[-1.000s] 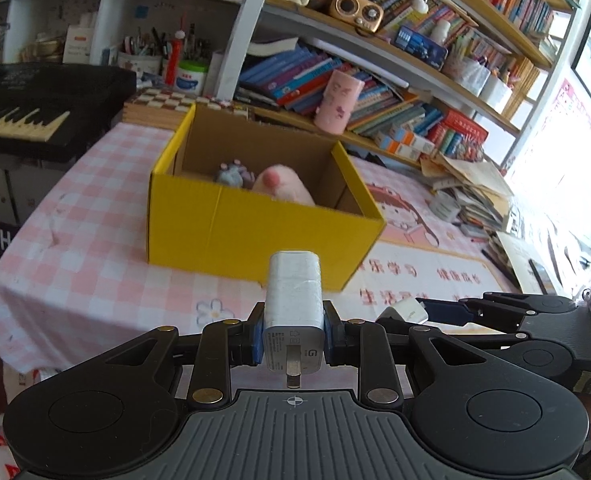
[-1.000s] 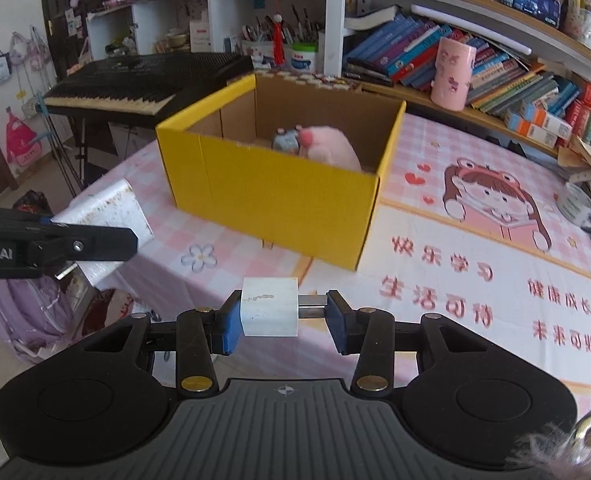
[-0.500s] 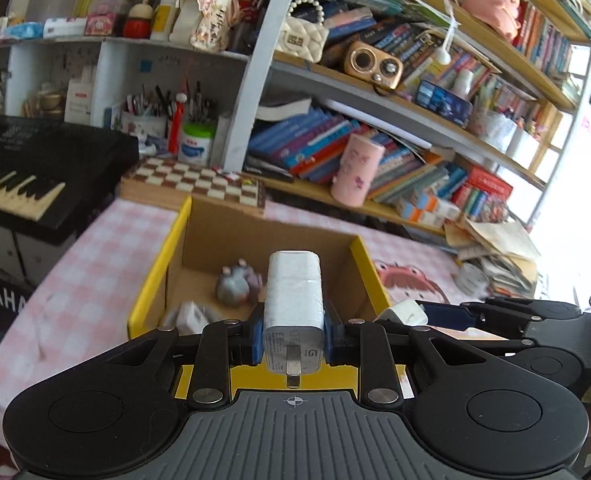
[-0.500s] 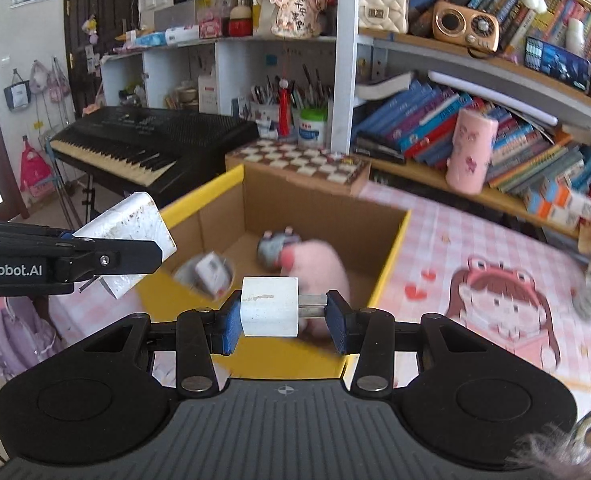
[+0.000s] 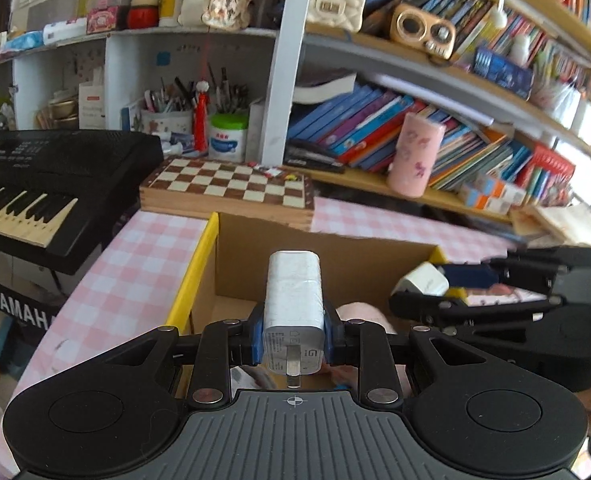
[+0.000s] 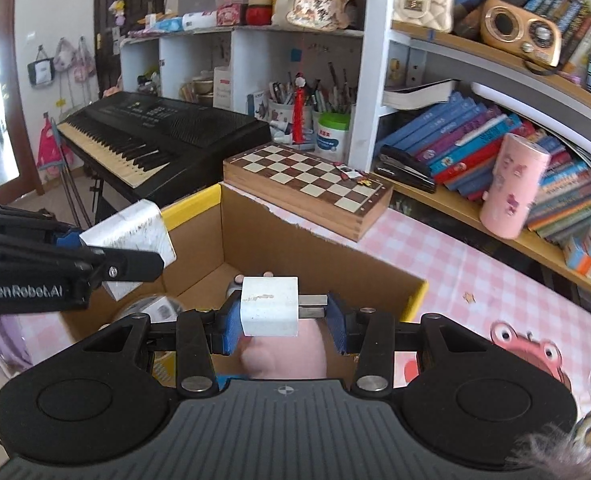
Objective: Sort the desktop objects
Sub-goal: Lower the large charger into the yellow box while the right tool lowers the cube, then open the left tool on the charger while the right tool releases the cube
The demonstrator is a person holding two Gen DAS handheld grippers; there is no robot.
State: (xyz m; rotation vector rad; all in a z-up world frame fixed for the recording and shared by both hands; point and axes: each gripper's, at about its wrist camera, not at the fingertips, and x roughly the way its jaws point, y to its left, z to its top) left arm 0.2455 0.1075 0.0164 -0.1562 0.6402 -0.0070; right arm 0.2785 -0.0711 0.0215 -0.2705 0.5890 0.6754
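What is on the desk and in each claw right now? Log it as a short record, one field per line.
left claw: shut on a tall white charger, prongs toward the camera
right claw: shut on a small white plug, prongs against one pad
target: yellow box, open top, on the pink checked tablecloth
box contents: pink soft toy, other small items, unclear
claw position: both over the box opening
behind box: chessboard
left of desk: keyboard
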